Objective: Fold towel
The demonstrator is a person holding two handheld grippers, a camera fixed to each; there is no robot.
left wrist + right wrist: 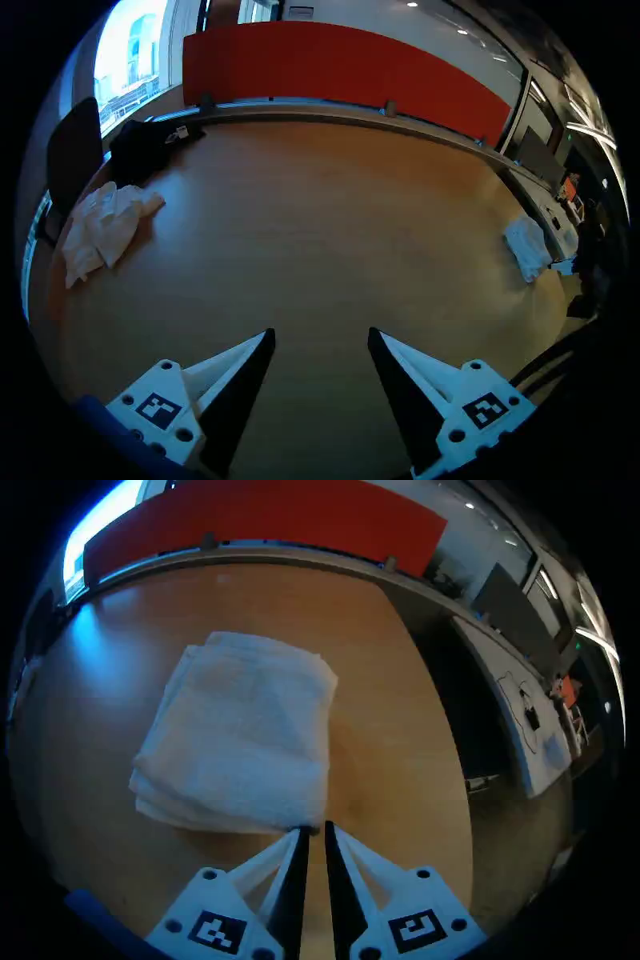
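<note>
A white towel [240,736], folded into a thick rectangle, lies flat on the wooden table [384,744] in the right gripper view. My right gripper [314,829] is shut, its tips right at the towel's near right corner, with only a thin gap and no cloth between them. In the left gripper view my left gripper [320,336] hovers open over bare table [320,224], holding nothing. A crumpled pile of white towels [108,228] lies far to its left. A small folded white towel [528,244] rests near the table's right edge.
A red partition [336,64] runs along the table's far edge. A black bag [148,144] and a dark chair [72,156] stand at the far left corner. Right of the table are a gap, a white desk [512,712] and floor.
</note>
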